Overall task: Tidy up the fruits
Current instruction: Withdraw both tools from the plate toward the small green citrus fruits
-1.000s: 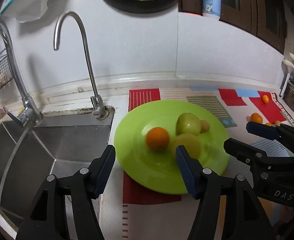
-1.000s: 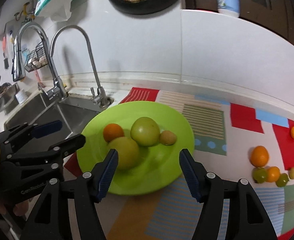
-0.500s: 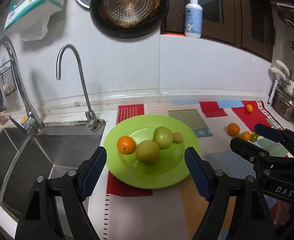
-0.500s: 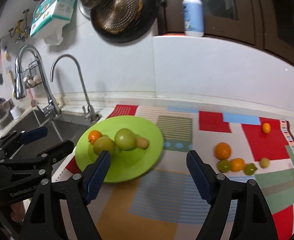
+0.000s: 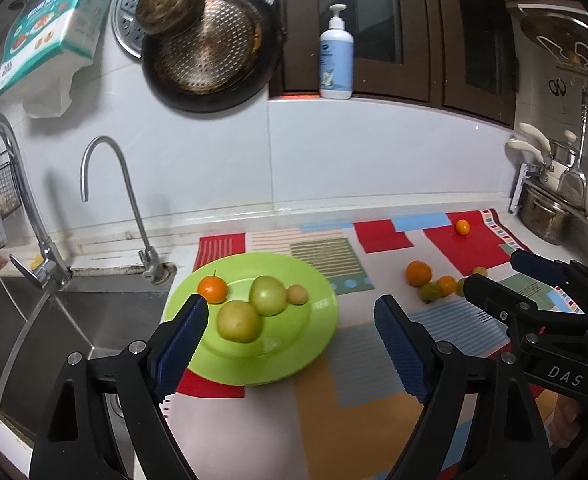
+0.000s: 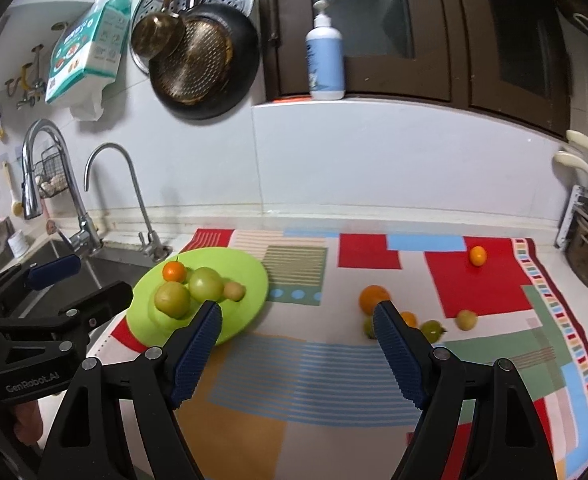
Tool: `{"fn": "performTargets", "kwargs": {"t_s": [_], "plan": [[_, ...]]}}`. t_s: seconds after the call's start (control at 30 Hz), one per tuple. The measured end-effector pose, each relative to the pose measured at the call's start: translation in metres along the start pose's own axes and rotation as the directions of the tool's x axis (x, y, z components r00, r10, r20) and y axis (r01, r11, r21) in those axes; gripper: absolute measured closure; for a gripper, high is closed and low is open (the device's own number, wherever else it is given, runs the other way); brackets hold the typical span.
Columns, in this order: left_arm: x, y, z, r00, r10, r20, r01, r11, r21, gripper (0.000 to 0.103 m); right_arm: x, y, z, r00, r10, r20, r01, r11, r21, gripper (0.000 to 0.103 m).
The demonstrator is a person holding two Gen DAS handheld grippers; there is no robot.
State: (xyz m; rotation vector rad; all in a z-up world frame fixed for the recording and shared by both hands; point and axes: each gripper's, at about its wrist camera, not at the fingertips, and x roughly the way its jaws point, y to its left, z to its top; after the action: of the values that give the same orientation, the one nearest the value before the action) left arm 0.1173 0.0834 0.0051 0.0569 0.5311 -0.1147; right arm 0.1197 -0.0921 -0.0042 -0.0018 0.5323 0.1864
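A lime-green plate (image 5: 317, 308) (image 6: 250, 276) lies on the patterned mat beside the sink. It holds a tangerine (image 5: 212, 289), two green round fruits (image 5: 268, 295) (image 5: 238, 321) and a small tan fruit (image 5: 296, 294). On the mat to the right lie several loose fruits: a large orange (image 6: 373, 296), small orange and green ones (image 6: 431, 329), and a lone small orange (image 6: 478, 256) farther back. My left gripper (image 5: 290, 304) hovers in front of the plate with its jaws opening and nothing between them. My right gripper (image 6: 297, 307) stands open and empty between plate and loose fruits.
A steel sink (image 5: 54, 320) with two faucets (image 5: 110, 200) lies left of the plate. Pots and utensils (image 5: 545, 216) crowd the counter's right end. A pan (image 5: 210, 48) hangs on the wall and a soap bottle (image 5: 335, 56) stands on the ledge.
Both grippers have drawn back and risen away from the plate, which now looks smaller. Both sets of jaws have widened. The loose fruits on the mat have come into fuller view.
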Motion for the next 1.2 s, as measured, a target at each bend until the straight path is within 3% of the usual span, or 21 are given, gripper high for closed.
{"fn": "performTargets", "kwargs": {"t_s": [0.6,1.2], "plan": [[-0.002,-0.080,0.011,0.999,-0.033,0.040,0.031,0.999,0.041,0.017,-0.031,-0.073,-0.001,0.999,-0.038,0.038,0.038,0.999,0.002,0.024],[0.043,-0.132,0.017,0.997,-0.081,0.008,0.080,0.992,0.097,0.017,-0.005,-0.126,-0.003,1.000,-0.013,0.002,0.013,0.999,-0.037,0.024]]}}
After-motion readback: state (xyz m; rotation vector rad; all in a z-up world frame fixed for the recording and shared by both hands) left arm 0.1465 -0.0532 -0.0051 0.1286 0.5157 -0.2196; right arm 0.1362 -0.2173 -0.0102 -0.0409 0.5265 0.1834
